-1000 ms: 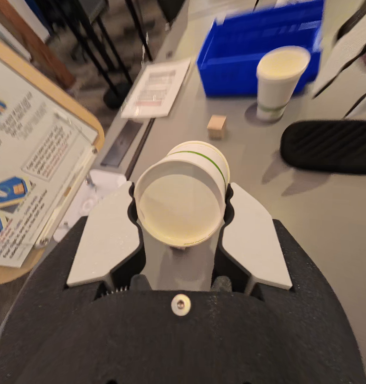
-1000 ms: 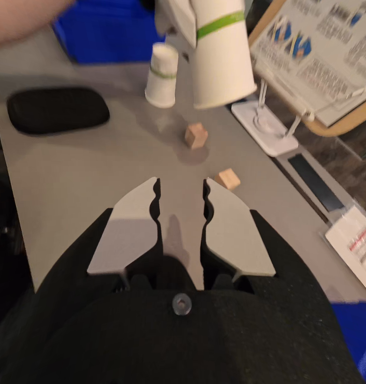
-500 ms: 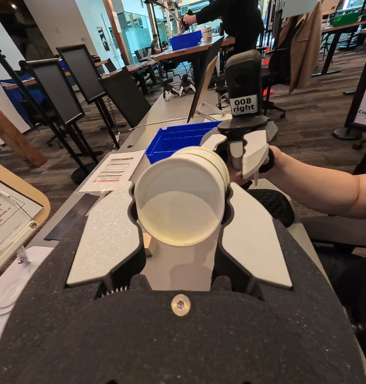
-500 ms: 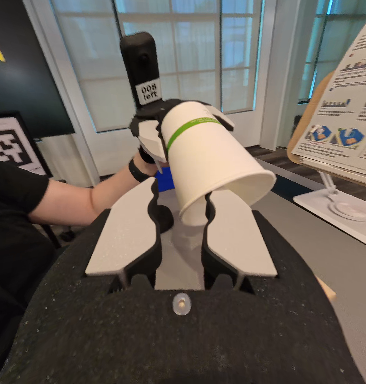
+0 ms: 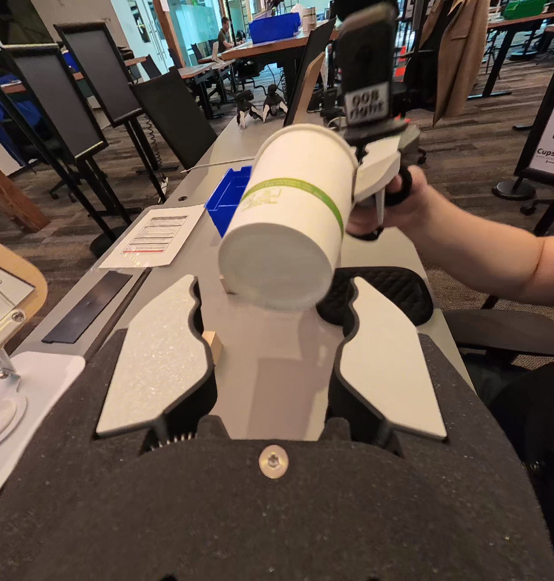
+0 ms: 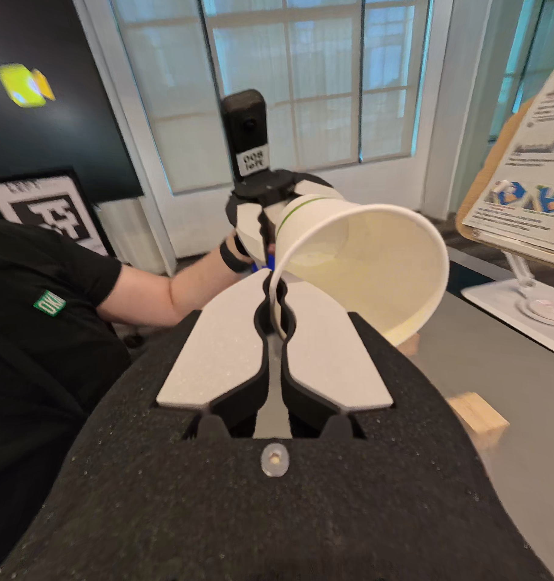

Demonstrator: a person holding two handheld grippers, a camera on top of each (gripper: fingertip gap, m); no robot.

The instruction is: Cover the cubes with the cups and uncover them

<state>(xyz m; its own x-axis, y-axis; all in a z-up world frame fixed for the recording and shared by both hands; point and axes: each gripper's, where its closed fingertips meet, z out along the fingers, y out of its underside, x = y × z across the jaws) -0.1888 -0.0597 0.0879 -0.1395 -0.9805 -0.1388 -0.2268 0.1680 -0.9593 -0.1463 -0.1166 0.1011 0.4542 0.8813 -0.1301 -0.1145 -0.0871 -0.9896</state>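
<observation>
Grey worktop [image 5: 269,383] runs away from the left wrist view, with a blue bin [image 5: 228,198] and a paper sheet [image 5: 156,239] at its far left and a black pad [image 5: 395,289] on the right. Behind it is an office floor with desks and dark sign stands.

The left tool [image 5: 274,281] stands wide open with nothing between its fingers. Half a second ago it clamped the cup [image 5: 288,220] near the base; now the cup has left it and hangs in the air just beyond the fingertips, tilted, with its base towards this camera and its green band round the lower wall.

The right tool [image 6: 275,283] has taken the cup. Half a second ago its fingers were parted beside the rim; now they are pinched tight on the near left edge of the rim, one inside the mouth and one outside. In the right wrist view the mouth faces the camera, and the left tool sits behind the base, in front of tall windows [image 6: 300,78].

One cube [image 5: 213,345] lies on the worktop just beside the left tool's left finger. A second cube [image 5: 226,284] peeps out from behind the cup's base. In the right view they show at the near right and under the lower rim. A board on a stand [image 6: 520,195] is at the far right. The second cup, seen a second ago near the bin, is out of view now.
</observation>
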